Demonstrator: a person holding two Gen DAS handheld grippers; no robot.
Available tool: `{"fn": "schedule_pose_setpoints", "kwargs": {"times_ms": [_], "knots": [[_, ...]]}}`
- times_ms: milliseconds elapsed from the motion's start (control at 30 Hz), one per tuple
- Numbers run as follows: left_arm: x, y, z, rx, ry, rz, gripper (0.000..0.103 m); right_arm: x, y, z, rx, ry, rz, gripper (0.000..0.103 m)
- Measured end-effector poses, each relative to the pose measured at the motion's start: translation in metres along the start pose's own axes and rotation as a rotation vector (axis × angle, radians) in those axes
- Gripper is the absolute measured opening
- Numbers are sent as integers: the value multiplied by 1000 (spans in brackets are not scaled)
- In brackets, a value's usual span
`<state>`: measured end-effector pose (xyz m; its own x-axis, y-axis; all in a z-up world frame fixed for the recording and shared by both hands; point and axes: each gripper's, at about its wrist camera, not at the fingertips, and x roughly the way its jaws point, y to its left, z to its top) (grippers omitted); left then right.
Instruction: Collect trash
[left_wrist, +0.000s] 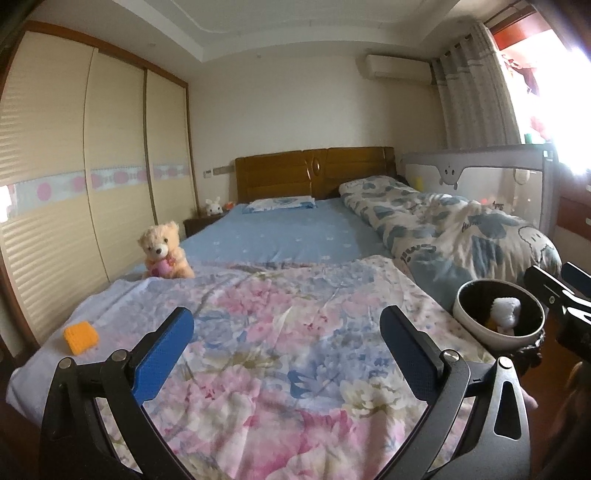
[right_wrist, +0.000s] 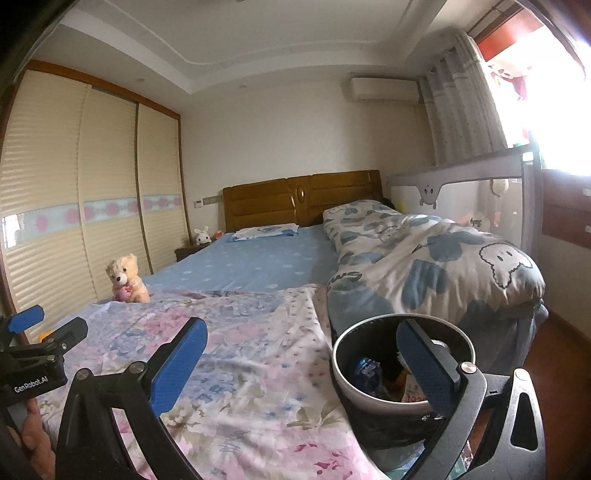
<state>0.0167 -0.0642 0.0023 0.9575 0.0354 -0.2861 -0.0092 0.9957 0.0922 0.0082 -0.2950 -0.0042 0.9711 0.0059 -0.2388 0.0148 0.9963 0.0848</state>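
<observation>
A white-rimmed trash bin (left_wrist: 466, 321) with a black liner stands at the bed's near right corner. A crumpled white tissue (left_wrist: 505, 310) lies in it. In the right wrist view the bin (right_wrist: 341, 376) also holds a blue wrapper (right_wrist: 367, 369). An orange block (left_wrist: 81, 336) rests on the floral blanket (left_wrist: 280, 317) at the near left. My left gripper (left_wrist: 288, 350) hovers open over the blanket, holding nothing. My right gripper (right_wrist: 303, 365) is open too, its right finger (right_wrist: 424, 365) in front of the bin's mouth. Each gripper shows at the edge of the other's view: right gripper (left_wrist: 552, 271), left gripper (right_wrist: 59, 319).
A teddy bear (left_wrist: 164, 251) sits at the bed's left edge by the wardrobe (left_wrist: 74, 184). A rolled patterned duvet (left_wrist: 461, 229) fills the bed's right side, with a grey bed rail (left_wrist: 480, 162) behind. A pillow (left_wrist: 280, 203) lies near the wooden headboard (left_wrist: 314, 170).
</observation>
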Motion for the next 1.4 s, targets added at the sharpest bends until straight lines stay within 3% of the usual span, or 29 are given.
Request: {"fn": "schedule_pose_setpoints", "kwargs": {"times_ms": [1400], "knots": [[1, 1, 0, -23, 31, -46, 103, 0, 12, 0, 15, 7, 36, 103]]}}
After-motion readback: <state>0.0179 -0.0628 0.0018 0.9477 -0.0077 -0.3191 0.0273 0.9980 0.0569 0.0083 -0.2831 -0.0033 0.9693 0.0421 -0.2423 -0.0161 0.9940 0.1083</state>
